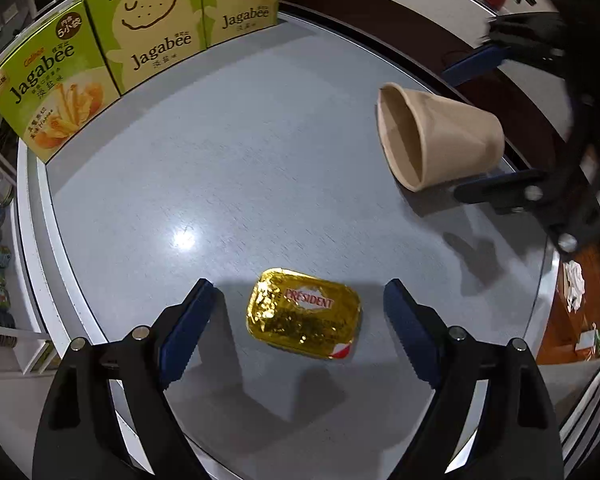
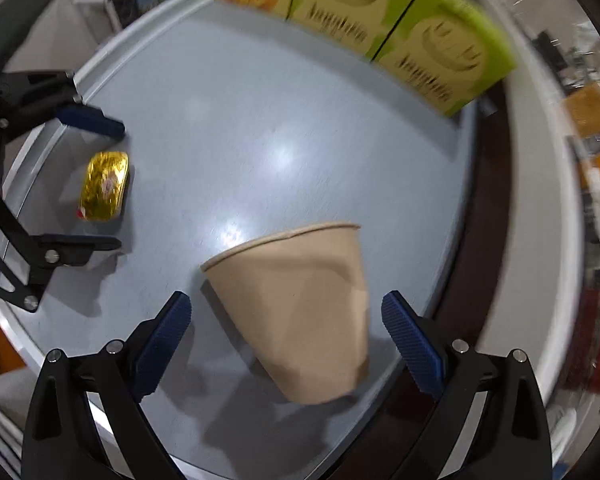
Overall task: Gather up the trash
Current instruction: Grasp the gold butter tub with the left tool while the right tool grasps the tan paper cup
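Note:
A gold foil President butter packet (image 1: 303, 313) lies on the grey round table (image 1: 236, 168). My left gripper (image 1: 300, 312) is open, one finger on each side of the packet, not touching it. A crushed tan paper cup (image 2: 300, 312) lies on its side, rim pointing away. My right gripper (image 2: 286, 320) is open and straddles the cup, its fingers apart from it. The cup (image 1: 436, 136) also shows in the left wrist view, with the right gripper (image 1: 496, 120) around it. The packet (image 2: 104, 186) and left gripper (image 2: 108, 184) show in the right wrist view.
Three green Jagabee snack boxes (image 1: 140, 40) stand in a row at the table's far edge, and they show in the right wrist view (image 2: 380, 12). The table has a white rim (image 1: 32, 216). Shelves and clutter lie beyond it.

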`<action>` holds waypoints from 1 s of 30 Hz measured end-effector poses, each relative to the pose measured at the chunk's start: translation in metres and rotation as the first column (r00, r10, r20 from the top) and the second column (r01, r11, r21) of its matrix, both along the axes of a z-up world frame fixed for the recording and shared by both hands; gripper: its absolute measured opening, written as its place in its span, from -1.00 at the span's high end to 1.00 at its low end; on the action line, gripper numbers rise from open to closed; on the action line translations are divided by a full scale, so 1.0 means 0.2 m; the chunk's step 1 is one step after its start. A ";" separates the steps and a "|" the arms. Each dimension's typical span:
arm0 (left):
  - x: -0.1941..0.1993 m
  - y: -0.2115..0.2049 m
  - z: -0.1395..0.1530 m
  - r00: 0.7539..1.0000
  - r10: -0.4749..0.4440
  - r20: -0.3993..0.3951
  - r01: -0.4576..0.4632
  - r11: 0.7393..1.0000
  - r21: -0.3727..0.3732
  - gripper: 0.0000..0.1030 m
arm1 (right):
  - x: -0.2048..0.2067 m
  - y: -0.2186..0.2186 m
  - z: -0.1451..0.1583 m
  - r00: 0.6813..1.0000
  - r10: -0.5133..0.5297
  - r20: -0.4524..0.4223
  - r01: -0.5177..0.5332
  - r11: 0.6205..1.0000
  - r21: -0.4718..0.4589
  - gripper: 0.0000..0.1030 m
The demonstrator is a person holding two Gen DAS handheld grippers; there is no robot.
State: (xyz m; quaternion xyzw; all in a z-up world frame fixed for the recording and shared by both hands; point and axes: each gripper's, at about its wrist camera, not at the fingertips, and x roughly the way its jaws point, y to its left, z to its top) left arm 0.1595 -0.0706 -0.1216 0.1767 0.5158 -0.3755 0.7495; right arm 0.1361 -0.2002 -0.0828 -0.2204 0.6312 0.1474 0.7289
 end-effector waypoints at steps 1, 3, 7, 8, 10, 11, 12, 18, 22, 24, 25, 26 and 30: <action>0.00 0.00 0.00 1.000 -0.006 -0.002 0.006 1.000 -0.004 -0.70 | 0.01 -0.01 -0.02 0.999 0.009 -0.032 -0.009 1.000 0.004 -0.83; 0.00 0.01 0.01 1.000 -0.019 0.004 0.019 1.000 -0.001 -0.69 | 0.03 -0.01 -0.07 0.997 0.031 -0.068 -0.032 0.999 -0.011 -0.83; -0.03 0.00 0.03 0.998 -0.058 0.026 0.057 0.998 0.009 -0.27 | 0.06 -0.04 -0.11 0.992 0.023 -0.126 -0.021 1.000 0.013 -0.81; -0.03 0.00 0.03 0.998 -0.057 0.026 0.057 0.998 0.013 -0.23 | 0.06 -0.03 -0.11 0.991 0.026 -0.131 -0.023 0.999 0.024 -0.80; -0.03 -0.01 0.03 0.998 -0.056 0.025 0.055 0.998 0.014 -0.09 | 0.06 -0.03 -0.11 0.989 0.025 -0.143 -0.021 0.999 0.029 -0.80; -0.03 -0.01 0.03 0.998 -0.051 0.023 0.051 0.999 0.016 -0.04 | 0.06 -0.03 -0.12 0.989 0.021 -0.149 -0.016 0.999 0.036 -0.80; -0.04 -0.01 0.04 0.999 -0.048 0.021 0.048 0.999 0.015 -0.02 | 0.05 -0.03 -0.12 0.988 0.016 -0.153 -0.008 0.999 0.051 -0.80; -0.10 0.02 0.05 0.999 -0.042 0.016 0.042 0.999 0.022 -0.02 | 0.03 -0.02 -0.14 0.986 0.003 -0.167 0.015 0.995 0.103 -0.59; -0.13 0.03 0.05 1.000 -0.024 0.017 0.024 0.999 0.028 -0.02 | -0.02 -0.03 -0.12 0.989 -0.001 -0.151 0.020 0.992 0.122 -0.57; -0.14 0.03 0.05 1.000 -0.002 0.014 0.002 1.000 0.018 -0.02 | -0.05 -0.04 -0.11 0.989 -0.027 -0.143 0.050 0.986 0.158 -0.56; -0.15 0.04 0.06 1.000 0.005 0.014 -0.005 1.000 0.014 -0.02 | -0.04 -0.03 -0.10 0.990 -0.038 -0.139 0.062 0.983 0.170 -0.56; -0.17 0.05 0.06 1.000 0.016 0.017 -0.016 1.000 0.011 -0.02 | -0.06 -0.04 -0.08 0.990 -0.052 -0.130 0.076 0.980 0.184 -0.55; -0.23 0.09 0.10 0.997 0.071 0.024 -0.071 0.997 -0.015 -0.02 | -0.12 -0.08 -0.04 0.990 -0.102 -0.099 0.124 0.960 0.250 -0.55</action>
